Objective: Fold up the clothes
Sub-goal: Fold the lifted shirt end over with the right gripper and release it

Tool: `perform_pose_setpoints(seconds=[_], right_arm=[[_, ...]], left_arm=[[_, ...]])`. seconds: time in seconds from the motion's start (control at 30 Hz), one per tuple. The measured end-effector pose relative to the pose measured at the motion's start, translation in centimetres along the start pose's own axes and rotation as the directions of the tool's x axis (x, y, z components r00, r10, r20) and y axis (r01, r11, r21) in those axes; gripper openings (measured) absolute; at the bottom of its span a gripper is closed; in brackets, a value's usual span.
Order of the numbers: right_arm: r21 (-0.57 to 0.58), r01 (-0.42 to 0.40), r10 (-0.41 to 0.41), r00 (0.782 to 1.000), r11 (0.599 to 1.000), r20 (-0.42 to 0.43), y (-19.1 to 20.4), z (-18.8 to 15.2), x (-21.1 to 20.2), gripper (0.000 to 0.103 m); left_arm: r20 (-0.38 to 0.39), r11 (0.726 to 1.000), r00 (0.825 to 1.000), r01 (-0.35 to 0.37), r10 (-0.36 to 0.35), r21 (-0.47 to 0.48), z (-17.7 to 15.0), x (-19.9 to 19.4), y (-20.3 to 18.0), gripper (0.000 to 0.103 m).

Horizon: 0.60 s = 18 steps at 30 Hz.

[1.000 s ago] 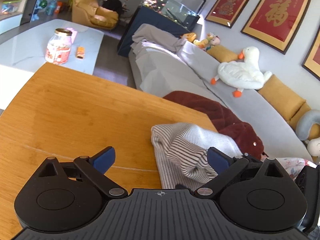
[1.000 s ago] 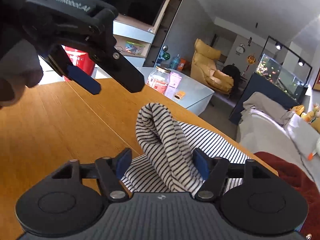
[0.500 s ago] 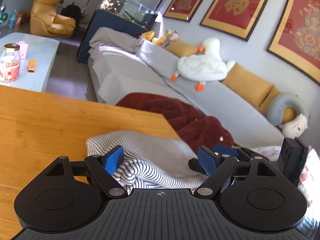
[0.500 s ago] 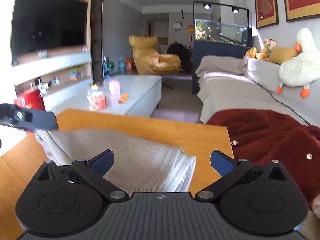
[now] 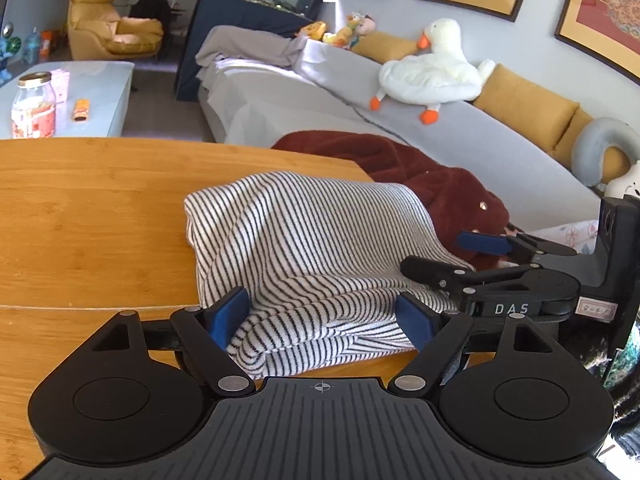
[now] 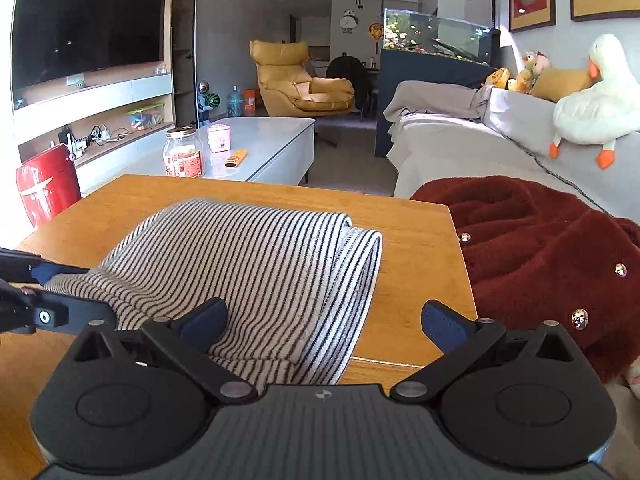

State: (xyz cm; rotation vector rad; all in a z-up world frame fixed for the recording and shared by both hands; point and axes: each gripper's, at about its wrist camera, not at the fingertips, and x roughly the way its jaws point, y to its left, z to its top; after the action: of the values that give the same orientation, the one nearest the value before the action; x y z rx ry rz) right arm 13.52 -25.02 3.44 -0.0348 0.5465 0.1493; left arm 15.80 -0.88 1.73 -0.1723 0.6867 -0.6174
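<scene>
A black-and-white striped garment [image 5: 312, 232] lies folded on the wooden table [image 5: 92, 208], close to its right edge. My left gripper [image 5: 322, 320] is open at the garment's near edge, and the folded cloth bulges between its blue pads. My right gripper [image 6: 324, 322] is wide open over the garment's [image 6: 248, 252] right near corner, gripping nothing. Each gripper shows in the other's view: the right gripper [image 5: 434, 254] beside the cloth's right end, the left gripper [image 6: 96, 292] with its fingers above and below the left end.
A dark red fleece jacket [image 6: 532, 240] with metal snaps lies on the grey sofa [image 5: 280, 100], right against the table's right edge. Beyond the table stands a white coffee table [image 6: 280, 136] with a glass jar [image 6: 182, 152]. A red canister [image 6: 44, 188] stands far left.
My right gripper let go of the bunched striped cloth and opened wide. The garment now lies flatter as a folded stack. Both grippers have come down to its near edge.
</scene>
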Motion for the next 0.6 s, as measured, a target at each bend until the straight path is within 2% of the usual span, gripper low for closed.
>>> perform_pose_setpoints(seconds=[0.17,0.23,0.3,0.37,0.47,0.6], right_arm=[[-0.005,-0.01,0.011,0.998,1.0,0.07,-0.1,2.0,-0.4,0.103],[-0.055,-0.015,0.017,0.999,0.998,0.035,0.5,1.8,0.6,0.103],[-0.132,0.009,-0.012,1.0,0.991,-0.016,1.5,0.5,2.1,0.103],[-0.103,0.037,-0.036,0.999,0.994,0.012,1.8,-0.5,2.0,0.103],[-0.016,0.047,-0.047,0.999,0.999,-0.006,1.8,-0.7,1.5,0.103],[-0.005,0.013,-0.013,0.999,1.0,-0.03,3.1,-1.1,0.4,0.103]], left_arm=[[-0.001,1.0,1.0,0.008,-0.008,-0.002,0.1,-0.1,0.4,0.088],[0.015,1.0,1.0,0.01,-0.01,-0.021,0.3,-0.9,0.4,0.089],[0.032,0.999,0.999,0.013,-0.011,-0.043,0.6,-1.8,0.5,0.088],[0.049,0.998,0.999,0.015,-0.012,-0.064,0.8,-2.8,0.5,0.089],[0.074,0.995,0.997,0.02,-0.013,-0.096,1.1,-4.2,0.6,0.093],[0.106,0.984,0.993,0.062,-0.044,-0.168,1.0,-5.8,0.6,0.095]])
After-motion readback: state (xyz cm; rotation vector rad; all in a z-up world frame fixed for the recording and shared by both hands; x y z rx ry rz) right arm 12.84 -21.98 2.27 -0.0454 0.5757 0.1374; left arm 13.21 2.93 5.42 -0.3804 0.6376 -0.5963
